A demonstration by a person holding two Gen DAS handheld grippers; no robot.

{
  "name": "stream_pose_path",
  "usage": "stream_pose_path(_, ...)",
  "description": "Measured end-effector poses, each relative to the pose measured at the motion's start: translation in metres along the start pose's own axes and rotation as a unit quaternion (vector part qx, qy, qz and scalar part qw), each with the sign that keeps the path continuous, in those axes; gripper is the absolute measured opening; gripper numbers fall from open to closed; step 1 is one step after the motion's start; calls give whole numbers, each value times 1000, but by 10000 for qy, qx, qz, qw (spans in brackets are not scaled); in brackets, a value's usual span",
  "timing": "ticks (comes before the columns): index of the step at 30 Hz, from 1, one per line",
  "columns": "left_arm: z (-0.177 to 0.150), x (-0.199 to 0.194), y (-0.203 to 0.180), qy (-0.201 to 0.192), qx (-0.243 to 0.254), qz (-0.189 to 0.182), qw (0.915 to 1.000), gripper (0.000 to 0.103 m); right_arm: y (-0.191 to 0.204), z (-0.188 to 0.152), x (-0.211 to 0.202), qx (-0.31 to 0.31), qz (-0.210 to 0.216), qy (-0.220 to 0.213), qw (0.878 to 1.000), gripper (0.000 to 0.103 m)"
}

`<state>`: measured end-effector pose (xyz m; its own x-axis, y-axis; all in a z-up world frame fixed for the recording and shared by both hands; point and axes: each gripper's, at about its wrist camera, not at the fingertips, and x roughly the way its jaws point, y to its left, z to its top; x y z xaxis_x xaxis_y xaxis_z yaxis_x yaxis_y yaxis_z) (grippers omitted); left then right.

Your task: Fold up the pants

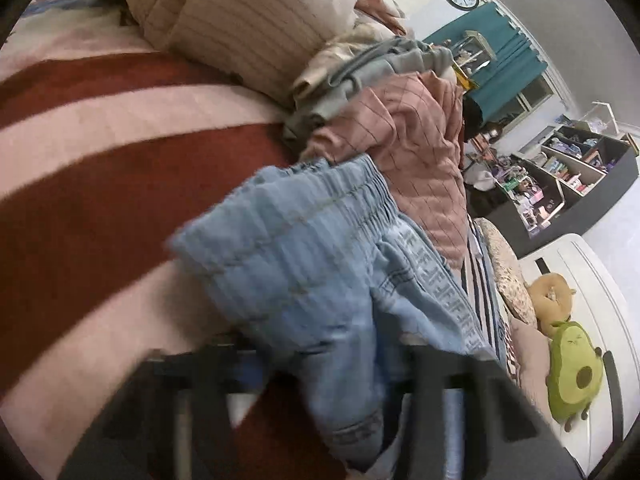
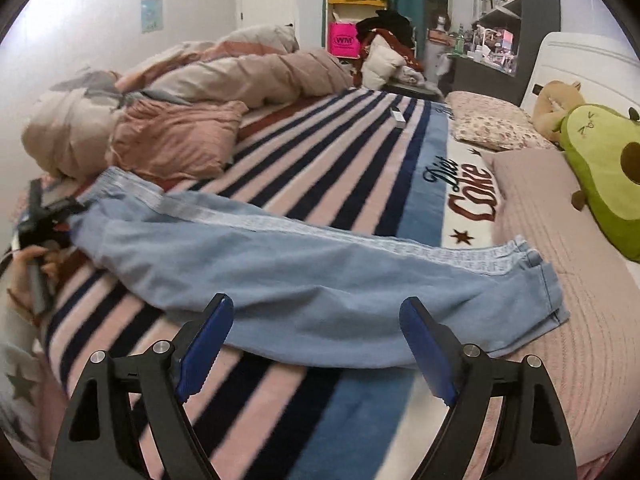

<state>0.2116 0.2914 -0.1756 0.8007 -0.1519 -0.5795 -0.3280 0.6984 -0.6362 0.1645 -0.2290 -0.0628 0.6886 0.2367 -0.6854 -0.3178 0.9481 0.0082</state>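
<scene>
Light-blue denim pants (image 2: 312,280) lie halved lengthwise across frame centre; crosswise folds remain. Left gripper (image 1: 320,364) clamps the waistband; right gripper (image 2: 316,320) gapes empty.

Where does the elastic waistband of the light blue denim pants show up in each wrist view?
Left wrist: the waistband fills the centre, bunched just beyond the left gripper, which holds the pants.
Right wrist: the waistband lies far left, at the left gripper.
Shared landmark: green avocado plush, at the right in both.
</scene>
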Motion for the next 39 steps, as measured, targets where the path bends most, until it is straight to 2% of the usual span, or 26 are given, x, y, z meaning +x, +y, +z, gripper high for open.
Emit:
stream_pose_path(1,-1,-8,0,-105,-34,-73,9999,22,2,0,-3,-2,-4,7,10000,82)
stream_pose_path(6,3,-65,-6,-813,290,-81,9962,18,5,-8,-15,54,-123,90,9999,82)
stream_pose_path(9,13,-100,6,-1315,260,270,9906,18,5,-12,-27,175,-64,107,9998,82)
stream_pose_path(11,23,-122,24,-1611,3,766,9840,18,7,-13,-38,157,-84,87,9998,82)
stream_pose_path(12,26,-132,30,-1727,-14,1091,9789,18,8,-14,-43,133,-103,64,9998,82)
stream_pose_path(13,26,-137,30,-1748,72,1249,9766,18,7,-15,-46,125,-109,48,9999,82)
stream_pose_path(15,25,-142,28,-1642,210,1174,9792,17,7,-18,-52,169,-60,4,9998,82)
stream_pose_path(17,19,-145,13,-1652,494,1285,9766,17,6,-20,-54,248,55,-40,9997,82)
stream_pose_path(20,14,-150,-17,-1677,957,1149,9744,17,7,-24,-55,280,203,-83,9994,82)
stream_pose_path(27,-14,-138,-124,-1457,2196,618,9627,17,-8,-41,-64,346,276,-233,9987,82)
stream_pose_path(31,-44,-107,-175,-1096,2717,389,9553,17,-25,-51,-68,492,332,-312,9978,82)
stream_pose_path(35,-84,-66,-215,-546,3198,180,9458,17,-45,-61,-72,644,324,-363,9967,82)
stream_pose_path(37,-109,-43,-231,-170,3462,117,9379,17,-57,-66,-73,766,294,-394,9959,82)
stream_pose_path(39,-137,-20,-241,203,3772,200,9257,16,-69,-72,-72,908,270,-385,9948,82)
